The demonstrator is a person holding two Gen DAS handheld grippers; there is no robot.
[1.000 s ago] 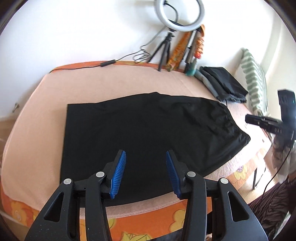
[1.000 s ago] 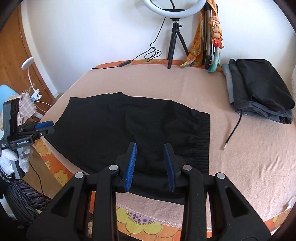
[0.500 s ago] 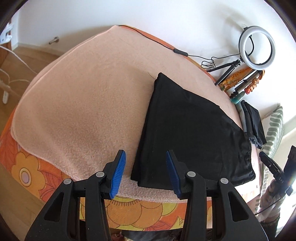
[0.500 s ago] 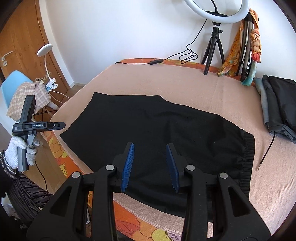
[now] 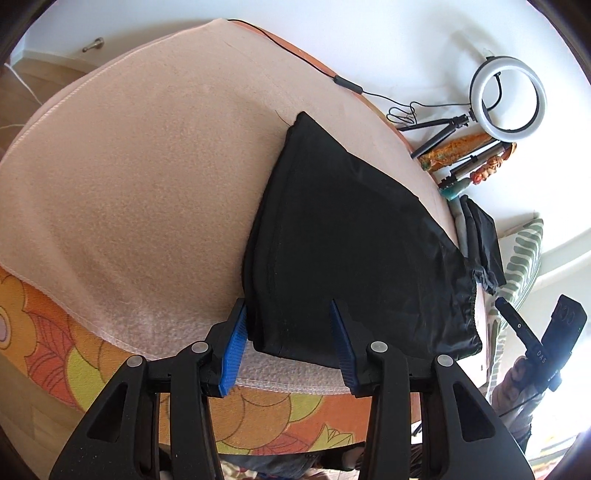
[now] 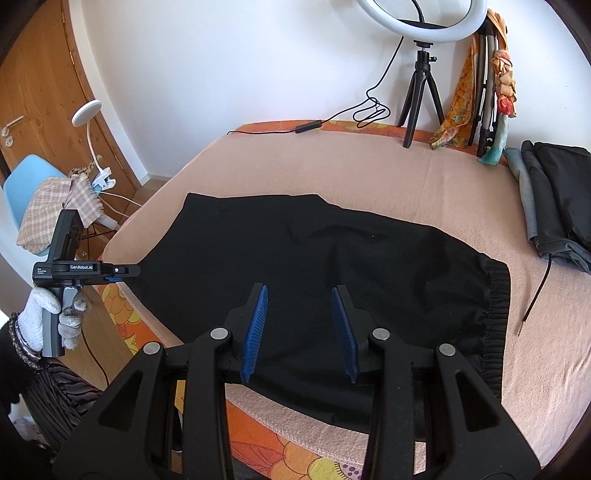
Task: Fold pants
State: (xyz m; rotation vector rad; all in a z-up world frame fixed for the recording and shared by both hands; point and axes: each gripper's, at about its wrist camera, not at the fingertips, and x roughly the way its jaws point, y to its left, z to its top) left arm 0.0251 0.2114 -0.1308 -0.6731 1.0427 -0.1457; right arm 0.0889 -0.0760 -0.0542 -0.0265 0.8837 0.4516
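Left claw [image 5: 286,345] has closed in on the pants [image 5: 354,258] hem corner, jaws apart, straddling it. Right claw [image 6: 299,326] hovers spread over pants at 6 o'clock on bed [image 6: 406,177].

- the near edge of the black pants [image 6: 332,266] is hidden behind the right gripper [image 6: 300,326] in the lower middle of the right wrist view.
- the ring light [image 6: 421,22] is cut off by the top edge of that view.
- the pile of dark folded clothes [image 6: 557,199] runs out of the right edge there.
- in the left wrist view the pants' near hem corner sits between the left gripper [image 5: 286,341] fingers; touching or not cannot be told.
- the gloved hand [image 5: 517,376] at the lower right of that view is blurred and partly hidden by the other gripper's handle.
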